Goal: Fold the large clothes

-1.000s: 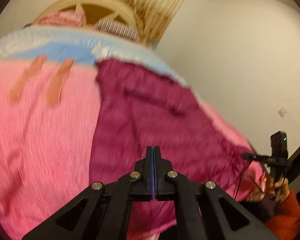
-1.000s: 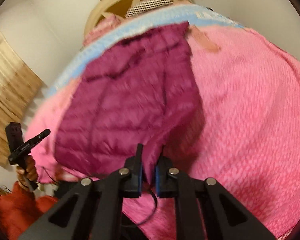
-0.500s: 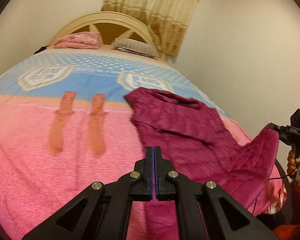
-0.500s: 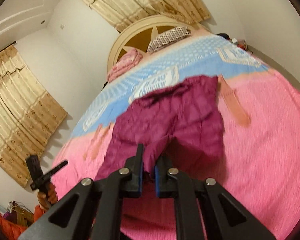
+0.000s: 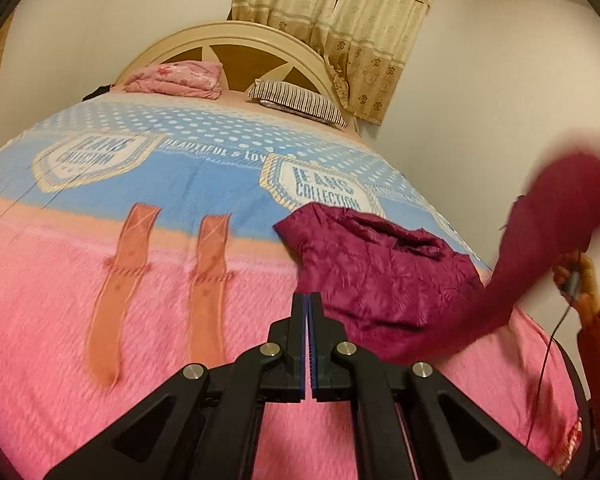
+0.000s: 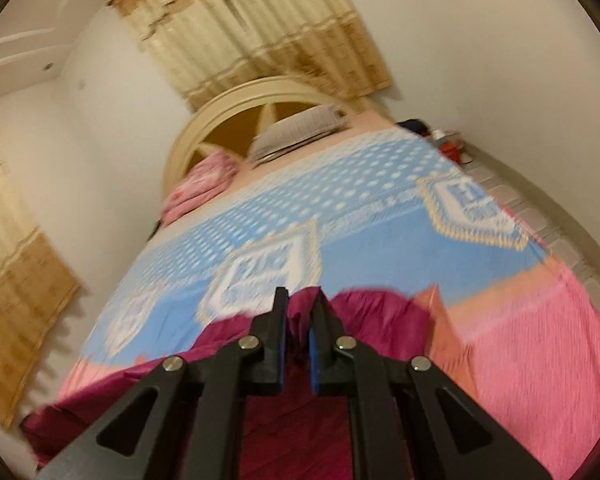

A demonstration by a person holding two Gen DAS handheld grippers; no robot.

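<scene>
A dark magenta quilted jacket (image 5: 380,268) lies crumpled on the right side of the bed. One end of it rises off the bed at the far right of the left wrist view, next to the person's hand. My left gripper (image 5: 309,304) is shut and empty, above the pink blanket just left of the jacket. My right gripper (image 6: 299,304) is shut on a fold of the jacket (image 6: 364,312) and holds it lifted above the bed.
The bed has a pink and blue blanket (image 5: 120,320), a striped pillow (image 5: 300,100), a folded pink quilt (image 5: 176,80) and a cream headboard (image 5: 236,36). Curtains (image 6: 252,36) hang behind it. White walls close in on the right.
Both grippers have risen and tilted up from the bed. The right gripper has lifted its end of the jacket higher. The left gripper has stayed shut and empty.
</scene>
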